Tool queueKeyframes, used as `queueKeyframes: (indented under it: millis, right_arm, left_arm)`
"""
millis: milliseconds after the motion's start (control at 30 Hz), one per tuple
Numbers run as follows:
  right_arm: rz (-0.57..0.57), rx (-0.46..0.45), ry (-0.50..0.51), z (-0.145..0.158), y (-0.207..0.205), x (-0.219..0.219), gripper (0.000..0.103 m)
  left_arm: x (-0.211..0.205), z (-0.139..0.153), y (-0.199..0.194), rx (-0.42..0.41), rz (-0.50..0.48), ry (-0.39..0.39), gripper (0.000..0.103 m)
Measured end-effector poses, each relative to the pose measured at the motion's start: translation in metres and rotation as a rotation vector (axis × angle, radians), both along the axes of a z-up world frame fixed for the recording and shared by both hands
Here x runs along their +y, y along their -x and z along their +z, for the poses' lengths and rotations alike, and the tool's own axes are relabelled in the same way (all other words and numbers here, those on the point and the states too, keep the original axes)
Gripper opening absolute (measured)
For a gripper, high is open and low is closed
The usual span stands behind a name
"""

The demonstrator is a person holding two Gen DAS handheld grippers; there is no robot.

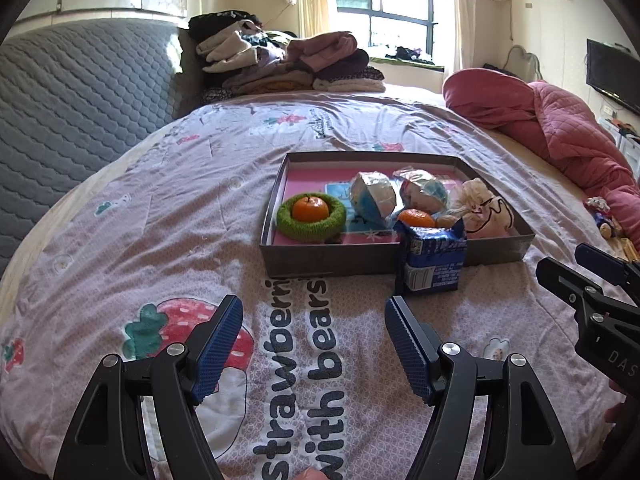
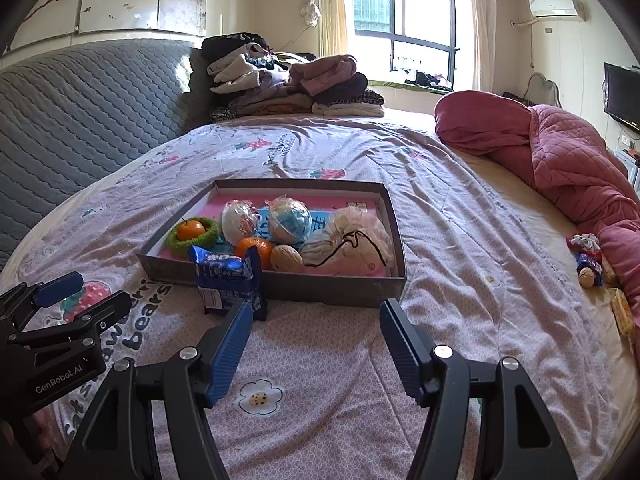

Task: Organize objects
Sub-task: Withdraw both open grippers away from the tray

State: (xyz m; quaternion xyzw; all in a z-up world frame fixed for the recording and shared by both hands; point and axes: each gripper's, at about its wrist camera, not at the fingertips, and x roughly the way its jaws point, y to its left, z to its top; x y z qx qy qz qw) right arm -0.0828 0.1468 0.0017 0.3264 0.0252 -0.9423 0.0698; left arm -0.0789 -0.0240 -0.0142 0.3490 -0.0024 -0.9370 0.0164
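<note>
Where set on bed: shallow grey cardboard box (image 2: pixel 280 284), blue foil packet (image 2: pixel 230 280) touching front wall.
Left gripper (image 1: pixel 314 312), right gripper (image 2: pixel 316 316): both released, empty.

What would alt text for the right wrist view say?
An open hand-held gripper hovers over a bed before a shallow box holding oranges, wrapped balls and a pouch. A blue packet stands outside its near wall.

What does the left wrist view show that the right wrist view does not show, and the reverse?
Only the left wrist view shows the full "strawberries with bears" print on the bedsheet. Only the right wrist view shows the walnut-like object among small items beside the pink quilt. Both show the grey cardboard tray, the orange in a green knitted ring, the blue snack packet outside the tray, and both open tongs.
</note>
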Motion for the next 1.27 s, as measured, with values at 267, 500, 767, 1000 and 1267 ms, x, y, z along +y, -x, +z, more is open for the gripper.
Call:
queueKeyframes:
  millis: [267,500,767,1000,1267]
  right_arm:
    - [-0.023,-0.029,-0.011,-0.018,0.012,0.007,0.066]
    - [-0.037,-0.047,-0.014,-0.029,0.019,0.009,0.066]
    - [-0.04,-0.066,-0.008,-0.038,0.023,0.011,0.066]
    - [-0.042,-0.076,-0.004,-0.044,0.025,0.012,0.066]
    - [-0.042,-0.096,-0.007,-0.054,0.029,0.012,0.066]
  left_arm:
    - [-0.003,-0.011,0.009,-0.016,0.012,-0.007,0.075]
    - [-0.004,-0.022,0.017,-0.043,0.014,-0.007,0.075]
    - [-0.002,-0.032,0.022,-0.065,0.009,-0.008,0.075]
    - [-0.003,-0.038,0.024,-0.078,0.008,-0.013,0.075]
    - [-0.005,-0.044,0.029,-0.076,0.009,-0.025,0.075]
